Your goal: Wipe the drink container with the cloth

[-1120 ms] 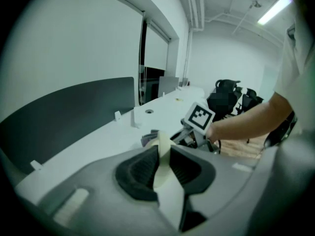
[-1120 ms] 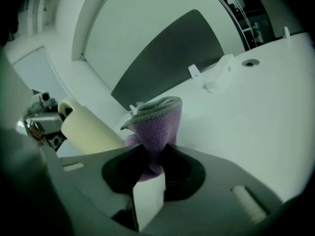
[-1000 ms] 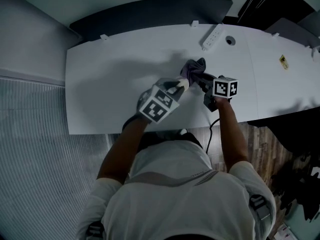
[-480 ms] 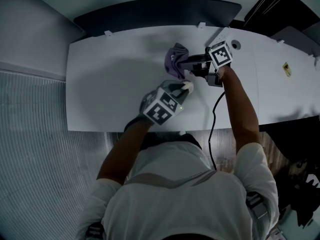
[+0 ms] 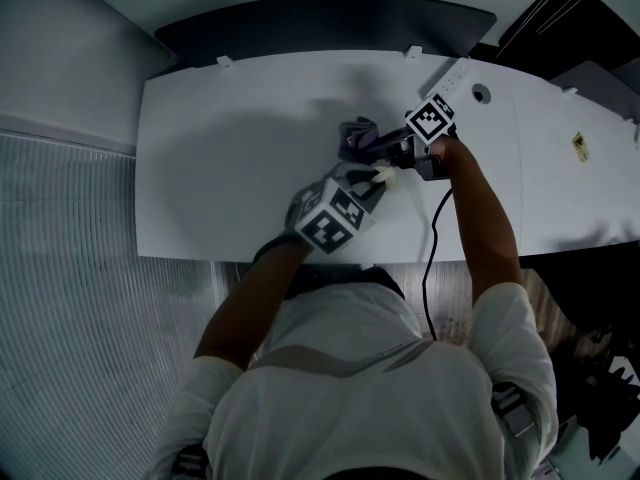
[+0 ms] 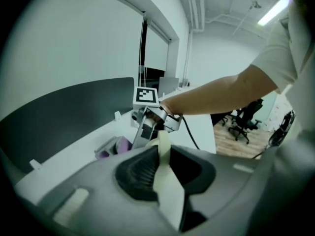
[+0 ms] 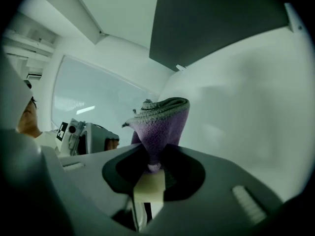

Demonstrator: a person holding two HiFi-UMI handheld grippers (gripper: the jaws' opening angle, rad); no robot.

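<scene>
A person at a long white table (image 5: 220, 148) holds a pale cream drink container (image 6: 165, 181) in the left gripper (image 5: 372, 180). The jaws are clenched on it. It shows only as a narrow strip running up between the dark pads, so its full shape cannot be made out. The container is held low over the near half of the table, in front of the person.

Just beyond the container, the right gripper (image 5: 380, 149) grasps a purple knitted cloth (image 5: 355, 135). Its jaws pinch a lower corner, and the rest of the cloth stands up in a loose fold past the tips. From the left gripper view the cloth hangs to the left of the container and close to the tabletop. A gap shows between cloth and container in both that view and the head view, so they appear near each other but not touching. A white power strip (image 5: 452, 72) lies well beyond the container, at the table's far edge, and plays no part.

By the look of it, the setting-up is done, with each tool gripping its own item and the two brought close together. Whether any wiping has happened cannot be read from the container's surface, which shows neither dirt nor shine. What seems left is to bring the fold of cloth against the container and rub it over the sides.
</scene>
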